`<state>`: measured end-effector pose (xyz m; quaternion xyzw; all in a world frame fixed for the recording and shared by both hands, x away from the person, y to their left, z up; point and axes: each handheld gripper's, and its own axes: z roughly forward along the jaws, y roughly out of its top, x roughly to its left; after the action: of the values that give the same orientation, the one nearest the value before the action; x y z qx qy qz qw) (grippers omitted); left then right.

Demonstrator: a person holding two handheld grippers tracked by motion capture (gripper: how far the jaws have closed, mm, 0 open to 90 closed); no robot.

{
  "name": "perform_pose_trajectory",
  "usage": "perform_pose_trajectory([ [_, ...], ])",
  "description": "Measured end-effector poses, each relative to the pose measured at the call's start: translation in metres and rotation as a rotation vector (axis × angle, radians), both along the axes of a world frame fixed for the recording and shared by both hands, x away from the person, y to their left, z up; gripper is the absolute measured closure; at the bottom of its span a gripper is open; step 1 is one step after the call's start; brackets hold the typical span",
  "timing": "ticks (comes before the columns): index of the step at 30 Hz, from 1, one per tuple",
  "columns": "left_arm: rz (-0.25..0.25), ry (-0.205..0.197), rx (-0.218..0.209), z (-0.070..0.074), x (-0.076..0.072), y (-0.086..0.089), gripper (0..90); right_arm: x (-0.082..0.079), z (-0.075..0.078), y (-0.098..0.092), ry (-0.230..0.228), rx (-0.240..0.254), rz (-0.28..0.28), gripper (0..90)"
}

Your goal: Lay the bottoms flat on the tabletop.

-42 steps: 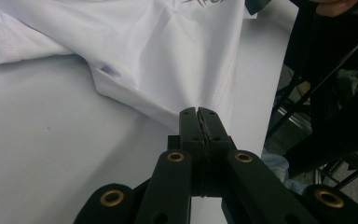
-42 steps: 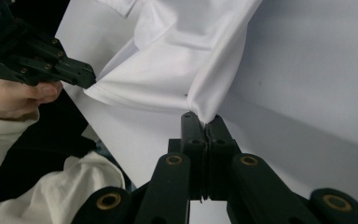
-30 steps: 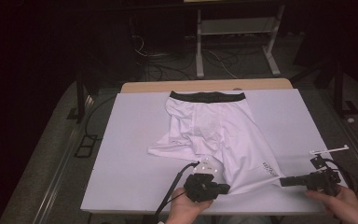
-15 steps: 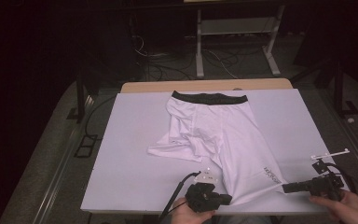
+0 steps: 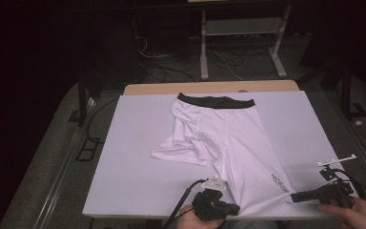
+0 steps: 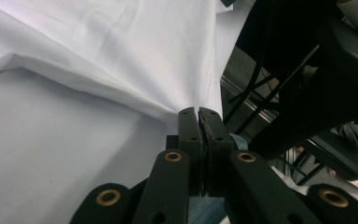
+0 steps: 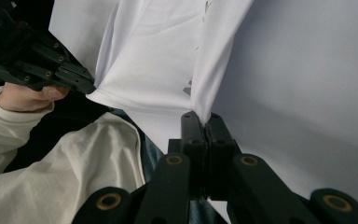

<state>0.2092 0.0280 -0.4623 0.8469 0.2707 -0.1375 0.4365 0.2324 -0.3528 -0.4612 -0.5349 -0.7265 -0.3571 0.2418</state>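
White shorts (image 5: 228, 138) with a black waistband (image 5: 217, 101) lie on the white table cover (image 5: 133, 181), one leg crumpled at the left. The other leg stretches toward the near edge. My left gripper (image 5: 236, 209) is shut on that leg's hem at its left corner, with the cloth (image 6: 121, 60) pulled taut from its jaws (image 6: 199, 112). My right gripper (image 5: 294, 197) is shut on the hem's right corner, where the fabric (image 7: 168, 51) rises from between its tips (image 7: 200, 116). The left gripper (image 7: 37, 60) and the hand holding it appear in the right gripper view.
A wooden table edge (image 5: 209, 88) shows beyond the cover. A metal stand (image 5: 238, 38) and loose cables (image 5: 171, 67) sit on the dark floor behind. A cream sleeve (image 7: 74, 172) lies below the near edge. Bare cover lies left and right of the shorts.
Both grippers have drawn back toward the near edge with the hem, and the shorts have slid slightly toward the person, the leg pulled straighter.
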Motion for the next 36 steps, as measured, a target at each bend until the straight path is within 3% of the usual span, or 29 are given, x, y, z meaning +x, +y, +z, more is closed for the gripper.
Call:
perform_pose_trajectory([
  [4,0.0,-0.006,-0.014,0.003,0.001,0.004,71.9,-0.002,0.005,-0.001,-0.035,-0.018,-0.007,74.0],
  [12,0.024,-0.064,-0.008,0.015,0.008,0.011,45.5,-0.002,0.019,0.004,-0.201,-0.109,-0.037,48.5],
  [14,0.028,-0.086,-0.005,0.019,0.009,0.014,41.5,0.0,0.023,0.007,-0.236,-0.124,-0.043,38.5],
  [23,0.06,-0.133,-0.021,0.035,0.023,0.03,23.9,0.012,0.039,0.021,-0.318,-0.162,-0.079,0.0],
  [29,0.076,-0.154,-0.011,0.043,0.035,0.041,10.2,0.019,0.048,0.026,-0.37,-0.151,-0.099,0.0],
  [31,0.072,-0.155,0.016,0.044,0.039,0.044,1.3,0.022,0.051,0.027,-0.381,-0.155,-0.105,0.0],
  [36,0.083,-0.197,0.046,0.052,0.047,0.052,0.0,0.029,0.06,0.031,-0.421,-0.139,-0.131,0.0],
])
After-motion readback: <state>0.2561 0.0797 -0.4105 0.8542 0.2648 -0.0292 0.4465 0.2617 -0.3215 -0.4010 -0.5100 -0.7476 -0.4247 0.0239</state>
